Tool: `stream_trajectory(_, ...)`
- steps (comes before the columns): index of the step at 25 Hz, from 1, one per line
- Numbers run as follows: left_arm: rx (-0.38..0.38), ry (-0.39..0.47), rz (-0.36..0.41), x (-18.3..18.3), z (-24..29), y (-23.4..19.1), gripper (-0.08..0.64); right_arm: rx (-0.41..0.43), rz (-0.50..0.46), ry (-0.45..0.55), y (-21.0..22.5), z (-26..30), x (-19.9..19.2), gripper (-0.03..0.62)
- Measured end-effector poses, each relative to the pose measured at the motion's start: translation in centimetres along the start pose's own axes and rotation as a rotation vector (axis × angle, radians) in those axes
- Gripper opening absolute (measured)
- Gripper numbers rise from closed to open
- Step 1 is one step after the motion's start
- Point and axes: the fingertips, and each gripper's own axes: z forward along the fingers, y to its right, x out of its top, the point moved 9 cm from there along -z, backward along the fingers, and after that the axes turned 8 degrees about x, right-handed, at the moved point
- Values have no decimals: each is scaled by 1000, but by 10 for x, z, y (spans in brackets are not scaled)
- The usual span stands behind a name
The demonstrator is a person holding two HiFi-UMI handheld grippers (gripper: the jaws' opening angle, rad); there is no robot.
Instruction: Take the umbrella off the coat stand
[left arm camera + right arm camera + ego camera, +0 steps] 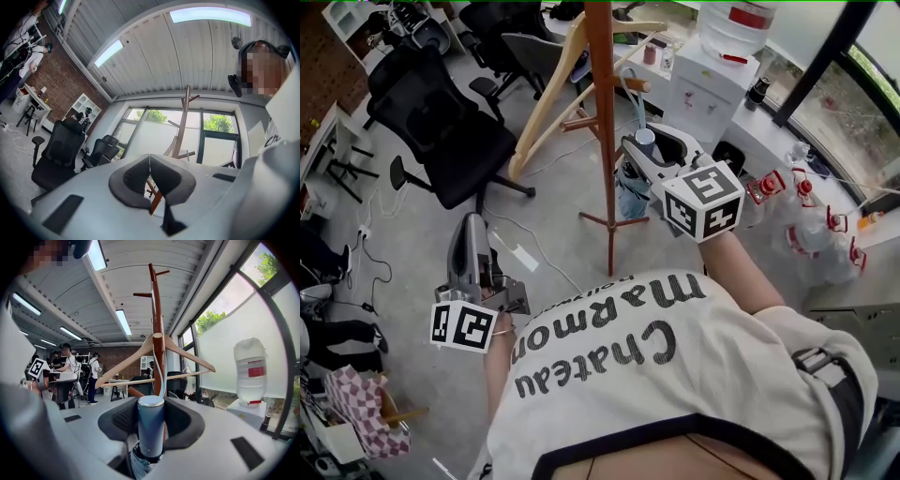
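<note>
A tall wooden coat stand (600, 112) rises in front of me. A folded blue umbrella (630, 192) hangs beside its pole, and its pale blue strap (161, 366) loops up to a peg. My right gripper (641, 142) is shut on the umbrella's round blue handle (151, 427), which stands upright between the dark pads (123, 418). My left gripper (472, 227) hangs low at the left, away from the stand. In the left gripper view its jaws (150, 161) meet with nothing between them, and the coat stand (183, 126) shows far off against the window.
A wooden hanger (553, 94) hangs on the stand above the umbrella. Black office chairs (441, 131) stand to the left. A white water dispenser (712, 80) and red-capped bottles (806, 220) are on the right. Cables cross the floor (534, 253). People stand at desks (70, 371).
</note>
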Motion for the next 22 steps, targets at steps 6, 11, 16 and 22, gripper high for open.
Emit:
stream_trajectory(6, -5, -6, -4, -2, -1, 0, 25, -6, 7, -2, -1, -3, -2, 166)
stream_trajectory(11, -10, -8, -4, -1, -1, -1, 25, -13, 9, -4, -4, -5, -2, 166)
stream_trajectory(16, -21, -8, -1, -1, -3, 1, 25, -27, 13, 8, -5, -11, 0, 166)
stream_trajectory(22, -32, -8, -3, -1, -3, -2, 25, -44, 0, 8, -8, -15, 0, 166)
